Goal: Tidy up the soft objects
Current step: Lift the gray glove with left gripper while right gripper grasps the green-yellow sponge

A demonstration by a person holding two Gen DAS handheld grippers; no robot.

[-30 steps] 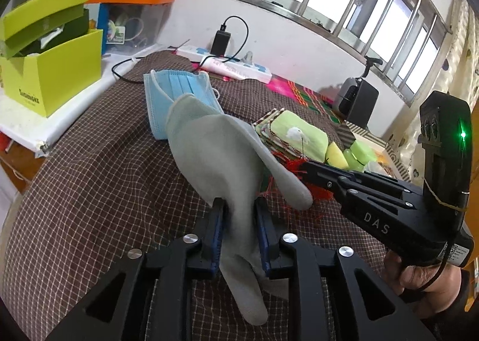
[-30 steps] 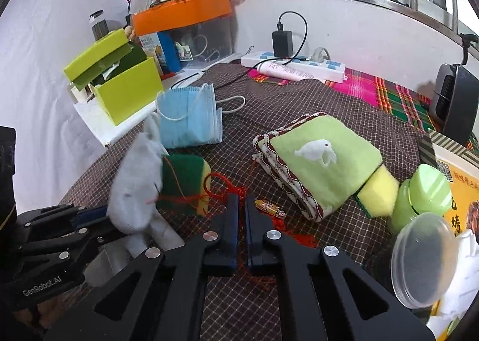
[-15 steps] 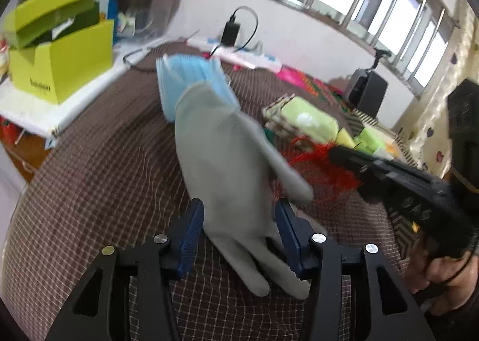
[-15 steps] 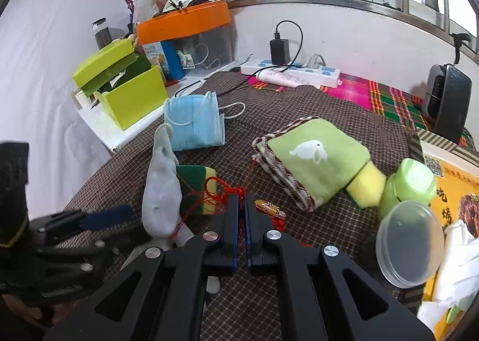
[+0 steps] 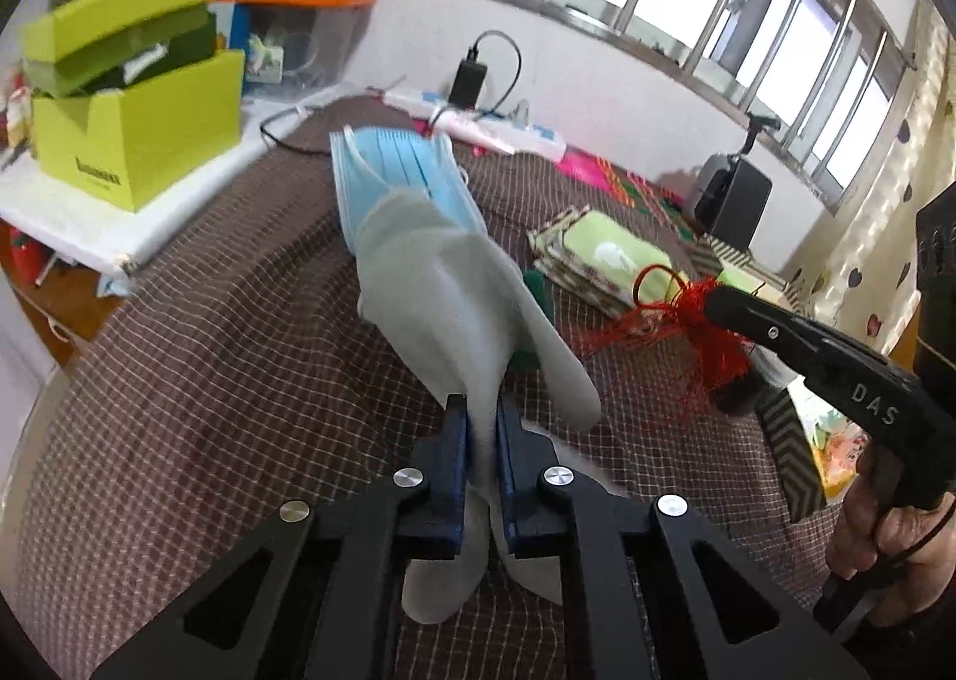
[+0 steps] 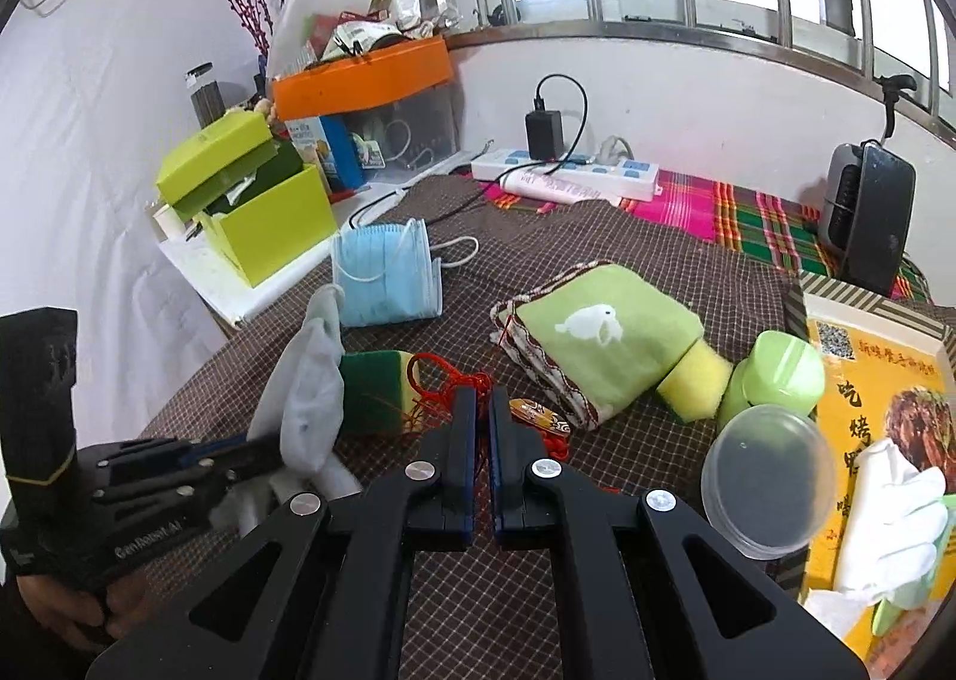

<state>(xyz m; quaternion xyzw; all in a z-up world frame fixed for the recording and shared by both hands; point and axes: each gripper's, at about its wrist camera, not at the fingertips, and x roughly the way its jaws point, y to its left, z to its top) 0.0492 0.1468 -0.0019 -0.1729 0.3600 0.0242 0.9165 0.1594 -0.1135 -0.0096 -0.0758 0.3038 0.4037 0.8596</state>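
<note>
A grey glove (image 5: 442, 285) stands up from the checked brown cloth (image 5: 209, 381). My left gripper (image 5: 483, 411) is closing its jaws on the glove's lower part, and the pads press on the fabric. The same grey glove (image 6: 310, 381) shows at the left of the right wrist view. My right gripper (image 6: 483, 399) is shut on a red tassel cord (image 6: 436, 375). The cord hangs from the right gripper (image 5: 714, 300) as a red tassel (image 5: 711, 345) above the cloth. A blue face mask (image 6: 385, 279), a folded green towel (image 6: 603, 339) and a green-yellow sponge (image 6: 373, 387) lie on the cloth.
A lime box (image 6: 263, 226) sits on a white board at the left. A power strip (image 6: 567, 172) lies at the back. A yellow sponge (image 6: 696, 387), a green jar (image 6: 777, 381), a clear lid (image 6: 765, 477) and a yellow carton (image 6: 878, 381) crowd the right side.
The left jaws spread wide around the grey glove, then closed on it again. The right gripper rose a little, lifting the red tassel off the cloth.
</note>
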